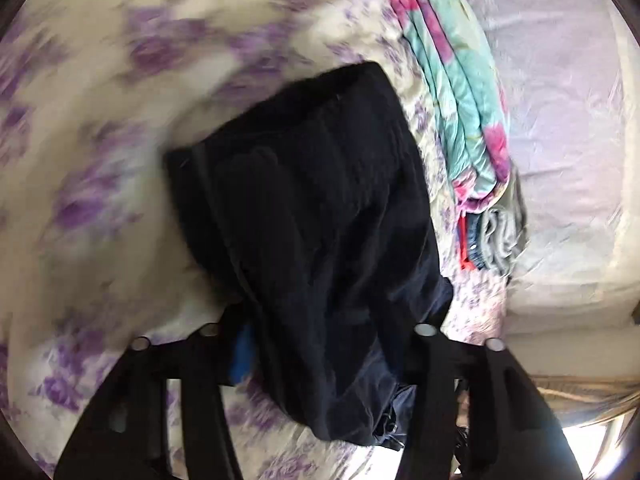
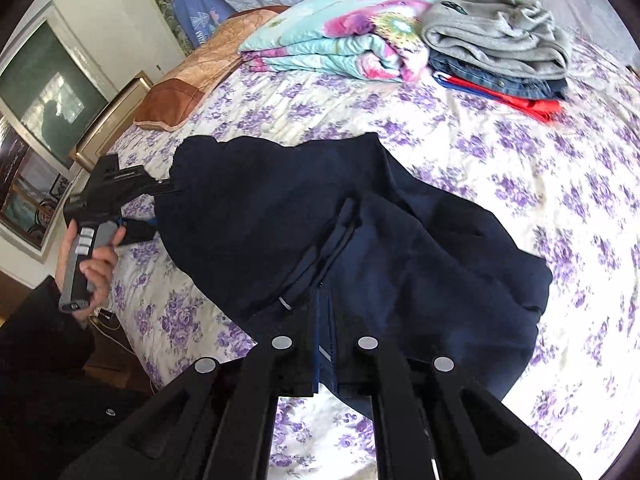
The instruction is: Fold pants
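Dark navy pants (image 2: pixel 360 240) lie bunched on a bed with a purple-flowered sheet (image 2: pixel 520 184). My right gripper (image 2: pixel 325 344) is shut on a seam edge of the pants near the bed's near side. My left gripper (image 1: pixel 320 332) has pants cloth (image 1: pixel 312 208) draped between its fingers and hanging past them; it also shows in the right wrist view (image 2: pixel 168 188), its tips at the pants' left edge, held by a hand. The left wrist view is motion-blurred.
A folded teal and pink floral blanket (image 2: pixel 340 44) lies at the far side of the bed. Beside it is a stack of folded grey, denim and red clothes (image 2: pixel 500 52). A brown pillow (image 2: pixel 188 84) and a dresser with a mirror (image 2: pixel 48 92) are at left.
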`<state>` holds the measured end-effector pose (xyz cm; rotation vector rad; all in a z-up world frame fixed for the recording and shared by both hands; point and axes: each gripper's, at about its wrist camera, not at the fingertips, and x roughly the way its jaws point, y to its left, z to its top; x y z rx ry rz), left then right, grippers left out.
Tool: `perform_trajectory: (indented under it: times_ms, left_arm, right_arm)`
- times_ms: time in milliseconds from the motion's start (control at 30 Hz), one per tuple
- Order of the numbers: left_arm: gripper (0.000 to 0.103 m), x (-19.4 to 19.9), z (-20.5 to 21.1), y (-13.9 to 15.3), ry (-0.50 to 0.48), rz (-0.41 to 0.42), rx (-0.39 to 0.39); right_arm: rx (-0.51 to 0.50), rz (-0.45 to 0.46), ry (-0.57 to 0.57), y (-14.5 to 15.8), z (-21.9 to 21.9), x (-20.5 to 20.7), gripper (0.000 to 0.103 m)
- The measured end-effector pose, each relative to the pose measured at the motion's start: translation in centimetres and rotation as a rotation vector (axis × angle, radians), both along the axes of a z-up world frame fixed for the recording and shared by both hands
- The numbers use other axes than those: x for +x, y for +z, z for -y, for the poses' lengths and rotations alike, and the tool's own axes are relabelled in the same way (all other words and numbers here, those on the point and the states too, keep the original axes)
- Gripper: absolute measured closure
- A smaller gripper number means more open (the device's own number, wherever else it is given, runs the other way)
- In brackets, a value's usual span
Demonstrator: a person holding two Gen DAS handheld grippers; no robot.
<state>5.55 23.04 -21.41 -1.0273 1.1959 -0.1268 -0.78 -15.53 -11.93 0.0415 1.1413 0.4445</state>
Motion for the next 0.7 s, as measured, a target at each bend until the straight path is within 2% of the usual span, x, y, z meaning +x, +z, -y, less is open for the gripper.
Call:
perform_trajectory:
  times_ms: [33,100,167,233,300,433,467,567,600,667,700]
  left_arm:
    - [0.077,0.8,0.6,0.1,-0.031,0.008,0.025]
    - [0.082,1.5,1.3,0.4,-0.054,0.024,0.047]
    - [0.087,1.2,1.8,1.3,-0.072,0.055,0.105]
    - [0.088,0.3,2.1,2.4,-0.091,0.085,0.161]
    - [0.089,-0.7,2.9,4.5,-0.127,0.138,0.231]
    - [0.089,-2.0,5.5,9.2,-0.224,0.254,0.339]
    - [0.089,-2.1,6.2,10.2,-0.243,0.281,0.353]
    - [0.089,-2.5,7.5,11.9,-0.282,0.341,0.346]
    - [0.089,-2.3,8.2,12.0,-0.308,0.347,0.330]
    - [0.089,-2.1,9.6,12.0,-0.340,0.355,0.356]
    - [0.089,-2.1,10.2,12.2,-0.360,0.362,0.369]
  right_arm:
    - [0.001,-0.003,-0.007,-0.1,0.2,-0.1,0.097]
    - [0.003,-0.007,-0.017,-0.3,0.6,-0.2,0.097]
    - [0.010,-0.019,-0.020,-0.9,0.7,-0.1,0.097]
    - [0.059,-0.053,-0.008,-1.7,0.4,0.5,0.097]
    - [0.134,-0.073,0.037,-2.1,-0.9,1.4,0.097]
    - [0.202,-0.134,0.131,-4.6,-4.9,3.3,0.097]
    - [0.218,-0.152,0.147,-5.5,-5.9,3.5,0.097]
    - [0.105,-0.217,0.193,-9.5,-9.0,3.5,0.097]
    - [0.120,-0.194,0.185,-9.5,-9.0,3.3,0.097]
    - [0.146,-0.241,0.174,-8.8,-8.4,4.0,0.097]
    - [0.160,-0.223,0.155,-7.8,-7.8,4.5,0.097]
